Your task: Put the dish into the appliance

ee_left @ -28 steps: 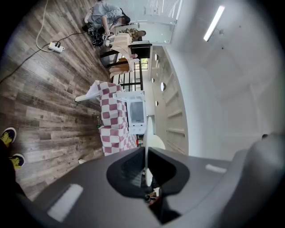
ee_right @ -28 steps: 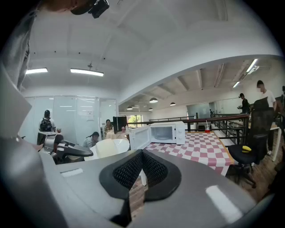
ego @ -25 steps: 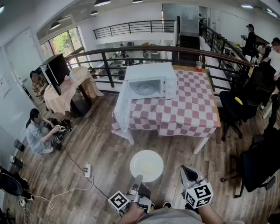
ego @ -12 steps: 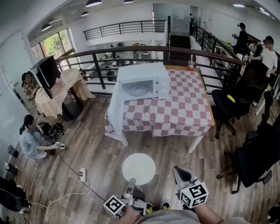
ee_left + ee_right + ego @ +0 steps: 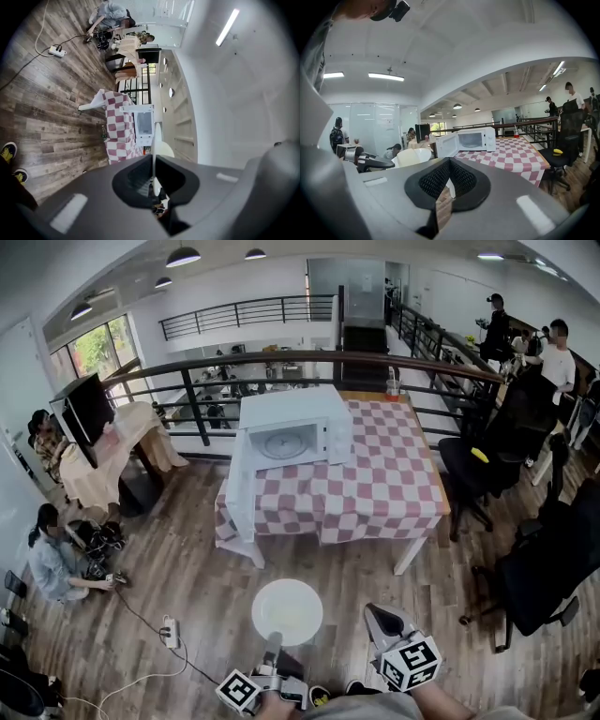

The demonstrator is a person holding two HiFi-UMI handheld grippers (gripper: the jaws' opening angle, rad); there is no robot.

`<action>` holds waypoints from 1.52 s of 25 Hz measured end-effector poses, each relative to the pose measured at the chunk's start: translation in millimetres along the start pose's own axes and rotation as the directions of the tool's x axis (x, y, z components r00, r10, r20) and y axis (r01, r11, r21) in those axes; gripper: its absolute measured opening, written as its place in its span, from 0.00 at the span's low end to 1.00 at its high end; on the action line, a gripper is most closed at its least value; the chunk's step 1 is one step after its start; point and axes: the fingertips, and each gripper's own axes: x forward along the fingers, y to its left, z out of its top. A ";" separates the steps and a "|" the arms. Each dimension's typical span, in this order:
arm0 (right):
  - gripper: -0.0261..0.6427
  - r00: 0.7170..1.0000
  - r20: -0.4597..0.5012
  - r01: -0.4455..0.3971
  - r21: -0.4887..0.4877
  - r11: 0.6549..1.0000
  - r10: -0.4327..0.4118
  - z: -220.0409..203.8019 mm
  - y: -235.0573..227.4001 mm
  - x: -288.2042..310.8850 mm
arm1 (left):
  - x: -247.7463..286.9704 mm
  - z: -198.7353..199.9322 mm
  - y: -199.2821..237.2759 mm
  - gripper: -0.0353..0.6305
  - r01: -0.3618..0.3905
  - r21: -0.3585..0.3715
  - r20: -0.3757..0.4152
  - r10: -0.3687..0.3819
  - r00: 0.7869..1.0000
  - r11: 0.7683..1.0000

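Observation:
In the head view a round white dish hangs level over the wooden floor, well short of the table. My left gripper is shut on its near rim. In the left gripper view the dish shows edge-on, pinched between the jaws. The white microwave stands on the left end of the checked table, its door swung wide open toward me and its cavity empty. My right gripper hovers to the right of the dish, shut and holding nothing. In the right gripper view the microwave lies ahead and the dish to the left.
Black office chairs stand right of the table, another chair nearer me. A power strip with cable lies on the floor at left, near a seated person. A railing runs behind the table. A cup stands at its far edge.
The view has swung: table and microwave have drifted left and up in the picture, the dish and both grippers down and left. The grip on the dish is unchanged.

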 end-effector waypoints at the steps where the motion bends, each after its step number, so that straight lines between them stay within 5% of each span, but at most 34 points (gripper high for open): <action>1: 0.04 1.000 0.002 0.002 -0.002 1.000 -0.002 0.4 2.8 0.5 | -0.3 2.5 0.0 0.08 0.004 0.002 -0.004 -0.004 1.000 1.000; 19: 0.04 0.999 0.038 0.021 -0.041 0.999 -0.020 4.6 2.2 48.8 | 31.1 28.7 15.5 0.08 0.012 0.018 -0.024 -0.011 1.000 1.000; 38: 0.04 0.993 0.070 0.098 -0.079 0.992 -0.092 46.3 -96.4 184.5 | 197.8 51.8 6.6 0.08 -0.001 0.020 -0.039 0.002 0.999 1.000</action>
